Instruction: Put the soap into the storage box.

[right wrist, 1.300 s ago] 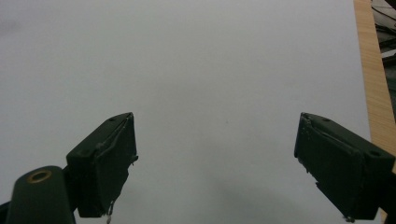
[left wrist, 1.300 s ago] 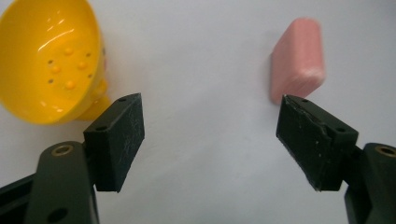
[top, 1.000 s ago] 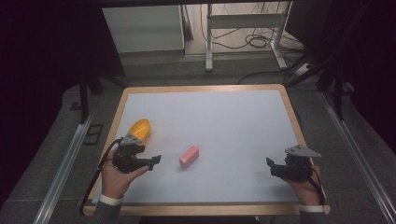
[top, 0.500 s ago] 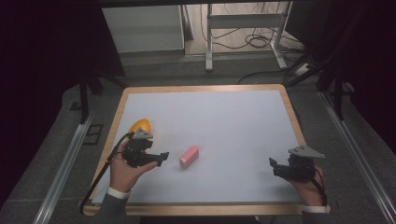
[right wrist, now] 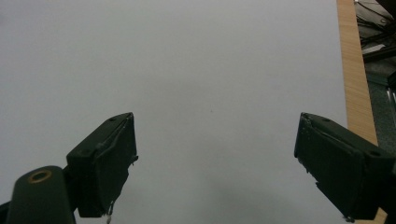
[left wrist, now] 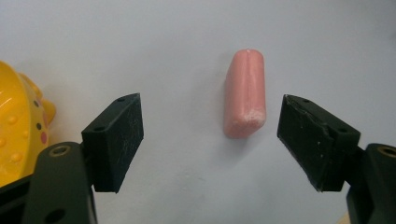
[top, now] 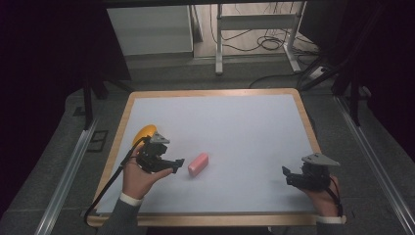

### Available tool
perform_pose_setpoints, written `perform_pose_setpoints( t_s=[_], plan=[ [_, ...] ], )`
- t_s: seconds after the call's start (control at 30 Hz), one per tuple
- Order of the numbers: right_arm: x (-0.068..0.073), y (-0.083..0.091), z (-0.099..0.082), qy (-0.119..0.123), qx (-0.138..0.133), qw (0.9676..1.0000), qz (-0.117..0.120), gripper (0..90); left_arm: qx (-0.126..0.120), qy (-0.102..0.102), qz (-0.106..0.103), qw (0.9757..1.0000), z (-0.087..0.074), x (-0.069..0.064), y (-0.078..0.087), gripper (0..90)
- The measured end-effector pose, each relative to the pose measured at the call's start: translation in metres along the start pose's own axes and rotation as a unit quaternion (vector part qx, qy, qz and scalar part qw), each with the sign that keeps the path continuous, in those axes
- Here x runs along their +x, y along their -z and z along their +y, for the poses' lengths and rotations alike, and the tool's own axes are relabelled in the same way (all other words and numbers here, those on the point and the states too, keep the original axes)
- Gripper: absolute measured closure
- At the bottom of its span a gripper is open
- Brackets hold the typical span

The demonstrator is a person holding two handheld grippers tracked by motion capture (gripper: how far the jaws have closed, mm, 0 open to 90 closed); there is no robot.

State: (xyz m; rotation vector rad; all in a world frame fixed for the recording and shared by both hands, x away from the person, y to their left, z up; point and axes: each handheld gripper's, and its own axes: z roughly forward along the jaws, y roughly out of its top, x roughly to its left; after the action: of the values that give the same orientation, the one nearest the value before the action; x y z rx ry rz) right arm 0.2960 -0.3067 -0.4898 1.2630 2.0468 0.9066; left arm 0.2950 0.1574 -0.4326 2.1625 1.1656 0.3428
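A pink rounded block (top: pixel 197 164) (left wrist: pixel 244 93) lies on the white table top, a little left of centre. My left gripper (top: pixel 176 164) (left wrist: pixel 210 144) is open, just left of the block and pointing at it; the block lies ahead of the jaws, not between them. A yellow toy with raised dots (top: pixel 145 132) (left wrist: pixel 18 130) sits behind the left hand near the table's left edge. Over bare table at the front right, my right gripper (top: pixel 286 174) (right wrist: pixel 215 168) stands open with nothing between its jaws.
The white table top (top: pixel 235 127) has a wooden rim (top: pixel 308 122) (right wrist: pixel 355 74). Beyond the far edge are a pale cabinet (top: pixel 149 29), a metal frame (top: pixel 254 36) and cables on the floor. Metal rails (top: pixel 66 171) run along both sides.
My left gripper has moved right and forward, away from the yellow toy and up to the pink block. The right gripper has shifted slightly toward the front edge.
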Motion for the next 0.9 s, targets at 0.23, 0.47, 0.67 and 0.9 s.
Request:
perform_pose_setpoints(
  t_s=[0.23,0.47,0.67,0.9],
  plan=[
    [-0.002,0.0,-0.001,-0.003,0.001,1.0,-0.002,12.9,0.012,-0.004,-0.002,0.9999,0.011,-0.004,-0.012,23.2],
    [-0.003,0.0,-0.002,-0.004,0.002,1.0,-0.003,12.9,0.025,-0.011,-0.011,0.9996,0.02,-0.009,-0.027,23.3],
    [-0.003,-0.002,-0.003,-0.002,0.006,1.0,-0.003,12.9,0.033,-0.012,-0.019,0.9992,0.023,-0.011,-0.037,23.9],
    [-0.003,-0.003,-0.003,-0.001,0.008,1.0,-0.004,12.8,0.046,-0.023,-0.025,0.9984,0.029,-0.021,-0.048,24.0]
  ],
)
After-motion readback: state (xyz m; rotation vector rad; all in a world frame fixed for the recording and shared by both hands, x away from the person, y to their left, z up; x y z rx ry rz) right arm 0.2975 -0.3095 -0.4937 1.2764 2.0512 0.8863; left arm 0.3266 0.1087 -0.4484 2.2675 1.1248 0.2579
